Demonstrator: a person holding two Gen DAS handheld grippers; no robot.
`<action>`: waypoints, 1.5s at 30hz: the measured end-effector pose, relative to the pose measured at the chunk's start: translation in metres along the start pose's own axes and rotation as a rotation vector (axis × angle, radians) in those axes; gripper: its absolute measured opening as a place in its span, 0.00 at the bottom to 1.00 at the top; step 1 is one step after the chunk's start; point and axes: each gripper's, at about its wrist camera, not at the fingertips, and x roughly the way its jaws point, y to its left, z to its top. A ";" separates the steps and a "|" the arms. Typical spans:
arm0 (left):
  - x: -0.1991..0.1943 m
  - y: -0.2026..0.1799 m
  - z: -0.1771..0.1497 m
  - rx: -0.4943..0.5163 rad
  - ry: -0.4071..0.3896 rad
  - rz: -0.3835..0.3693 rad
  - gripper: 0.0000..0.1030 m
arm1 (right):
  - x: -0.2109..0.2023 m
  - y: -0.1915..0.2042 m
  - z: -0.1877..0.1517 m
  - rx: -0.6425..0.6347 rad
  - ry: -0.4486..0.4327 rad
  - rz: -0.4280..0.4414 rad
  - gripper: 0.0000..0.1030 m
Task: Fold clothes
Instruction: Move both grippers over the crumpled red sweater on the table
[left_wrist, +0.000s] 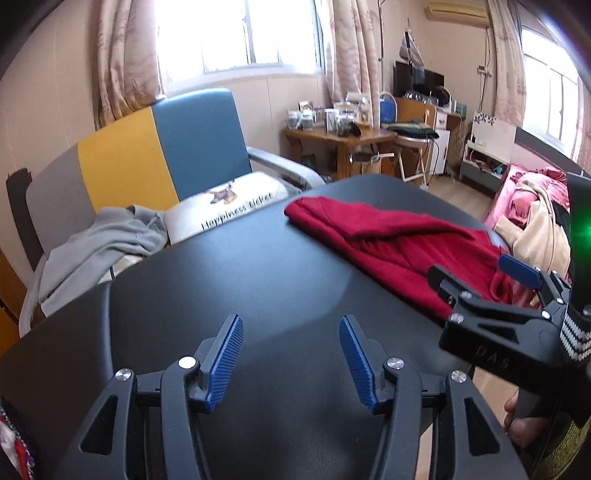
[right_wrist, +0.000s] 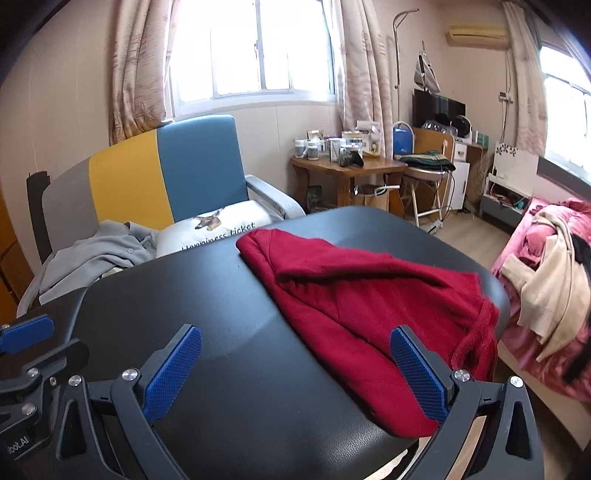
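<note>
A dark red garment lies partly folded along the right side of the black table; it also shows in the left wrist view on the table. My left gripper is open and empty above bare table near the front edge, left of the garment. My right gripper is open and empty, its right finger over the garment's near corner. The right gripper also shows in the left wrist view, beside the garment's near end.
A blue, yellow and grey armchair behind the table holds a grey garment and a white printed pillow. A bed with pink and cream laundry stands to the right. A cluttered wooden desk is at the back.
</note>
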 end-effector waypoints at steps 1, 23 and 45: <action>0.006 0.004 -0.007 -0.020 0.023 -0.011 0.55 | 0.005 -0.006 -0.002 -0.002 0.016 0.002 1.00; 0.050 0.094 -0.153 -0.337 0.248 -0.039 0.57 | 0.148 -0.077 -0.029 0.094 0.433 0.065 1.00; -0.125 0.074 -0.337 -0.559 0.185 -0.109 0.54 | 0.021 0.078 -0.077 0.108 0.293 0.622 1.00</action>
